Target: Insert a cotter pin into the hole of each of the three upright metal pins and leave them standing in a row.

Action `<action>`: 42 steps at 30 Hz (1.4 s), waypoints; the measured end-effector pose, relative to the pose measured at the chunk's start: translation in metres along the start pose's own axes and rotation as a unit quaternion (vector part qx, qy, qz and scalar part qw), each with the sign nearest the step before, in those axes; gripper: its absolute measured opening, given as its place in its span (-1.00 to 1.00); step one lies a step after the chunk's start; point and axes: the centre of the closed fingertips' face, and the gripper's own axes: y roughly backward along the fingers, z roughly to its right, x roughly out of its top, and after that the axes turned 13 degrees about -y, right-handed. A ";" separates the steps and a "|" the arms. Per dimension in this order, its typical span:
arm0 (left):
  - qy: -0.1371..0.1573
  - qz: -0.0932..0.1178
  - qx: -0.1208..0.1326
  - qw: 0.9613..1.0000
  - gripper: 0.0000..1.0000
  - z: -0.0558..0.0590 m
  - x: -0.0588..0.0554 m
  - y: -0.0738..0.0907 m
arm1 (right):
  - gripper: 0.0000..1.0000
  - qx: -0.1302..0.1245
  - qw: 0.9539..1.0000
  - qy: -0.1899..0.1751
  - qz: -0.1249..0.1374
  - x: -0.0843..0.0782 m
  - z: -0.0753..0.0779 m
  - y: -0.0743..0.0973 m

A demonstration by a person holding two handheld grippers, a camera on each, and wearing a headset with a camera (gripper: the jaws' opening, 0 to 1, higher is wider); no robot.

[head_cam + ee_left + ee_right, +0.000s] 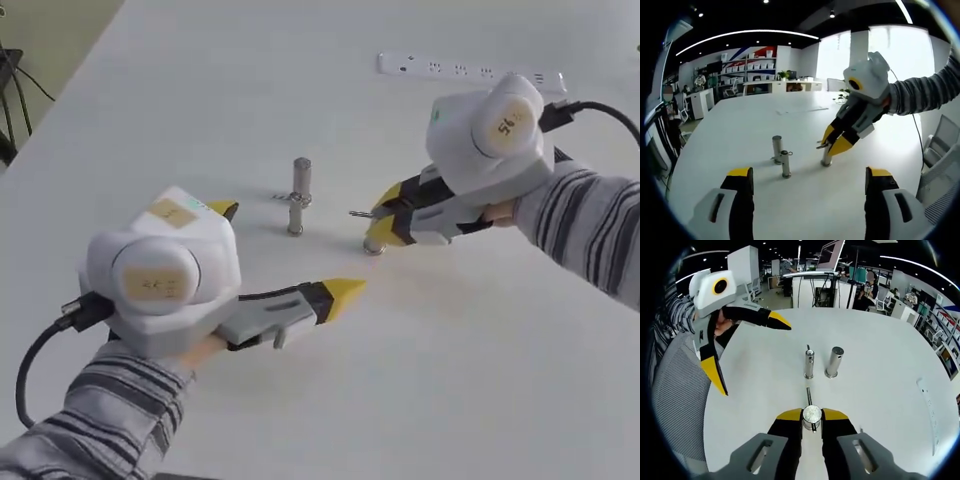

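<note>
- White surface [450, 350] spreads across the head view, with a power strip [460, 70] lying at the upper right of the frame. An office with shelves and desks shows behind it in the two gripper views.
- Three metal pins stand upright near the middle of the head view. The rear metal pin [301, 175] [776, 147] [834, 361] is just beside the middle metal pin [295, 215] [785, 164] [809, 365]. The third metal pin [372, 243] [826, 157] [812, 416] stands apart to their right.
- A thin first cotter pin [288, 197] [808, 348] crosses the upper part of the middle metal pin.
- The right gripper [383, 222] [832, 142] [812, 415] reaches in from the upper right of the head view. Its yellow-tipped fingers [789, 415] are drawn in close on either side of the third metal pin's round top and appear to clamp it.
- A second cotter pin [358, 213] [820, 146] [808, 395] pokes out of that pin's top, beyond the fingertips, pointing toward the other two pins.
- The left gripper [284, 249] [809, 172] [750, 351] sits at the lower left of the head view. Its fingers [345, 290] are spread wide apart and hold nothing, and it stays apart from all three pins.
</note>
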 end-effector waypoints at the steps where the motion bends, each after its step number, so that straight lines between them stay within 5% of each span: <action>1: 0.001 0.000 0.001 1.000 0.85 -0.001 0.000 0.001 | -0.83 0.000 1.000 0.000 -0.001 -0.001 0.001 0.000; 17: -0.002 0.003 0.023 1.000 0.97 -0.019 -0.003 0.011 | -0.83 0.007 1.000 0.005 -0.010 0.001 0.011 -0.003; 42: -0.008 -0.005 0.014 1.000 0.97 -0.012 -0.009 0.008 | -0.73 0.027 1.000 0.000 -0.004 0.002 0.009 -0.003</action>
